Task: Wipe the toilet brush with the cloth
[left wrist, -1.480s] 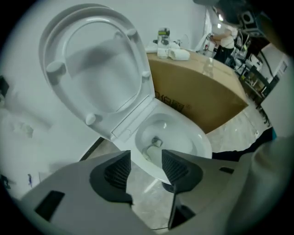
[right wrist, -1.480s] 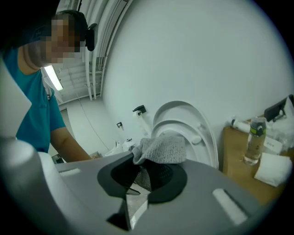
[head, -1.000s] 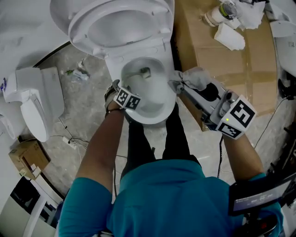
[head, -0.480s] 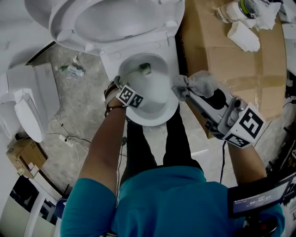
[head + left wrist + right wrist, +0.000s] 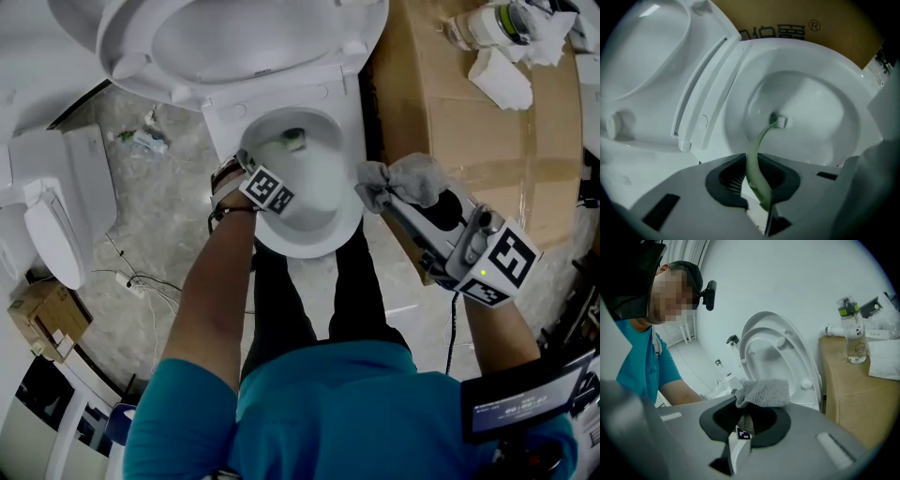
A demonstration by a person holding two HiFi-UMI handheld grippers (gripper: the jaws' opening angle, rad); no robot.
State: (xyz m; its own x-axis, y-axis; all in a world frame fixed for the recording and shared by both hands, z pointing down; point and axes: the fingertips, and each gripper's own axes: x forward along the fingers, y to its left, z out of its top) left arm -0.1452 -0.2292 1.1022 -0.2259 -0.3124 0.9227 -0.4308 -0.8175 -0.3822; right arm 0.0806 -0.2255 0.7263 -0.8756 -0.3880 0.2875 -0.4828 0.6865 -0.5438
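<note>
Down in the toilet bowl [image 5: 349,217], the toilet brush [image 5: 761,132] rests with its head low in the basin. Your left gripper [image 5: 751,157] has just been closing and clamps its pale handle. Your right gripper [image 5: 746,412] pinches the grey cloth [image 5: 764,392] just beside the bowl's rim, between it and the cardboard box [image 5: 487,131].

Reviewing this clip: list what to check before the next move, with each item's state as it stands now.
1. Left gripper gripping the toilet brush handle: ok; the jaws have just been closing and now pinch it.
2. Right gripper holding the cloth: ok.
3. Brush head out of the toilet bowl: not ok; it sits inside.
4. Cloth touching the brush: not ok; it is beside the bowl's rim, apart.
5. Brush head dry: cannot tell.
</note>
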